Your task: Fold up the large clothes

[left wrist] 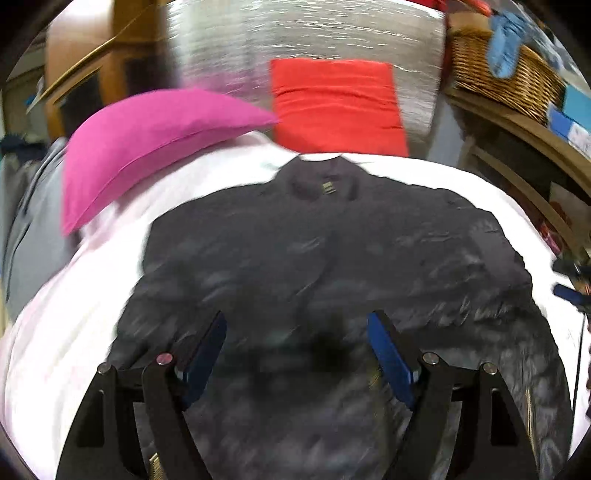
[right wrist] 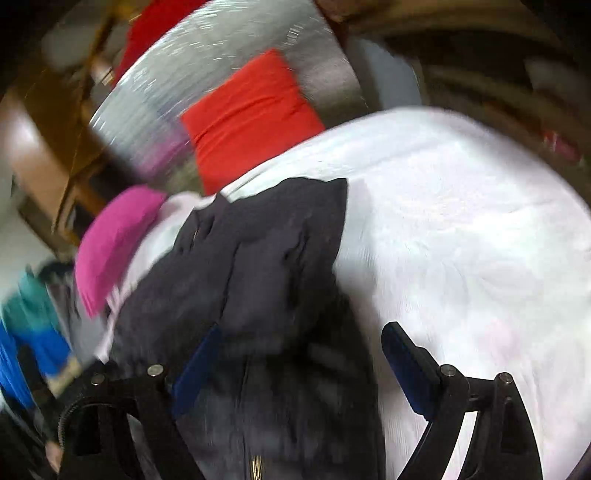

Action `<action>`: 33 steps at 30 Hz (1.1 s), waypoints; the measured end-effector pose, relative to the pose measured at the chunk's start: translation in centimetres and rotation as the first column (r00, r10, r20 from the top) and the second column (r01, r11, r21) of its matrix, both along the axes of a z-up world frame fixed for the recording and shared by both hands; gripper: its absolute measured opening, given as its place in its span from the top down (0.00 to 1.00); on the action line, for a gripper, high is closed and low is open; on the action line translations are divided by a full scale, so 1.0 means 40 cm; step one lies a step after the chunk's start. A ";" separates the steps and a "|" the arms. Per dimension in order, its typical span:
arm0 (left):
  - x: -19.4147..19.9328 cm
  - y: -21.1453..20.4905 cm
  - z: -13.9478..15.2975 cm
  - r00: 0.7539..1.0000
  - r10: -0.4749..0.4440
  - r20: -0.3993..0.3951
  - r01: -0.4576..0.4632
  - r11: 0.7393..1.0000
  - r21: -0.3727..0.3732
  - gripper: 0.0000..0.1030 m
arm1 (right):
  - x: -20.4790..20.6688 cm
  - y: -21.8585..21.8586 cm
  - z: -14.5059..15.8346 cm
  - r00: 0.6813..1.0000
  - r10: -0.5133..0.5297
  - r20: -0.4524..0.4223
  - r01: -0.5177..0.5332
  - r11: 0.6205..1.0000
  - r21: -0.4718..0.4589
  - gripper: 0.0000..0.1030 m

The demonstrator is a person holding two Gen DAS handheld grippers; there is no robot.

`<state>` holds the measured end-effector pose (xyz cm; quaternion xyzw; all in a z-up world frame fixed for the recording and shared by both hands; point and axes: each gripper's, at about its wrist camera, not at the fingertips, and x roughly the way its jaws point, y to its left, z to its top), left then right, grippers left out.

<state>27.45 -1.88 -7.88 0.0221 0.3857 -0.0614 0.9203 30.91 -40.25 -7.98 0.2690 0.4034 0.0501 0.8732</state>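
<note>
A large dark jacket (left wrist: 314,266) lies spread on a white bedsheet (left wrist: 74,332), collar toward the far end. My left gripper (left wrist: 297,332) hovers over its lower middle, jaws wide apart with nothing between the blue pads. In the right wrist view the same jacket (right wrist: 266,266) appears with one side folded over, its right edge against the white sheet (right wrist: 461,240). My right gripper (right wrist: 299,343) stands open above that edge; the left pad is over dark cloth and the right pad over the sheet, neither pressing. Both views are blurred by motion.
A pink pillow (left wrist: 147,147) and a red cushion (left wrist: 336,107) sit at the head of the bed against a shiny silver headboard (left wrist: 295,33). A wicker basket (left wrist: 509,74) stands on wooden shelving at right. Part of the other gripper (left wrist: 572,284) shows at the right edge.
</note>
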 end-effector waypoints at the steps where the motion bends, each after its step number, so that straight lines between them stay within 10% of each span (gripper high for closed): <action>1: 0.020 -0.023 -0.003 1.000 -0.016 0.000 0.016 1.000 0.001 0.23 | 0.045 -0.019 -0.011 1.000 -0.005 -0.008 0.005 1.000 0.028 0.12; 9: 0.145 -0.160 -0.077 0.994 -0.109 -0.029 0.111 0.990 0.082 0.23 | 0.330 -0.060 -0.108 0.992 0.074 -0.102 -0.060 0.989 0.139 0.17; 11: 0.165 -0.168 -0.106 0.991 -0.112 -0.075 0.119 0.989 0.093 0.22 | 0.378 -0.043 -0.106 0.985 0.125 -0.122 -0.111 0.987 0.118 0.86; 14: 0.169 -0.165 -0.124 0.991 -0.109 -0.079 0.116 0.989 0.096 0.22 | 0.384 -0.003 -0.014 0.987 0.159 -0.021 -0.160 0.986 -0.053 0.87; 16: 0.172 -0.177 -0.132 0.991 -0.107 -0.080 0.115 0.988 0.102 0.21 | 0.403 0.015 -0.068 0.979 0.156 -0.127 -0.174 0.974 -0.146 0.86; 19: 0.172 -0.184 -0.134 0.991 -0.105 -0.079 0.114 0.987 0.114 0.21 | 0.377 -0.026 -0.078 0.993 0.099 -0.057 -0.101 0.995 -0.028 0.76; 22: 0.170 -0.179 -0.132 0.992 -0.104 -0.074 0.111 0.988 0.107 0.19 | 0.315 -0.058 -0.059 0.999 0.047 -0.025 -0.046 0.997 0.055 0.29; 23: 0.172 -0.178 -0.133 0.992 -0.103 -0.072 0.110 0.988 0.106 0.19 | 0.295 -0.058 -0.052 0.999 0.045 -0.016 -0.044 0.997 0.057 0.27; 30: 0.170 -0.179 -0.139 0.993 -0.100 -0.066 0.106 0.989 0.103 0.17 | 0.121 0.001 -0.070 0.979 0.196 -0.049 -0.189 0.975 0.115 0.28; 33: 0.172 -0.182 -0.141 0.993 -0.097 -0.069 0.105 0.988 0.115 0.16 | 0.118 0.066 -0.082 0.954 0.281 -0.103 -0.287 0.957 -0.049 0.62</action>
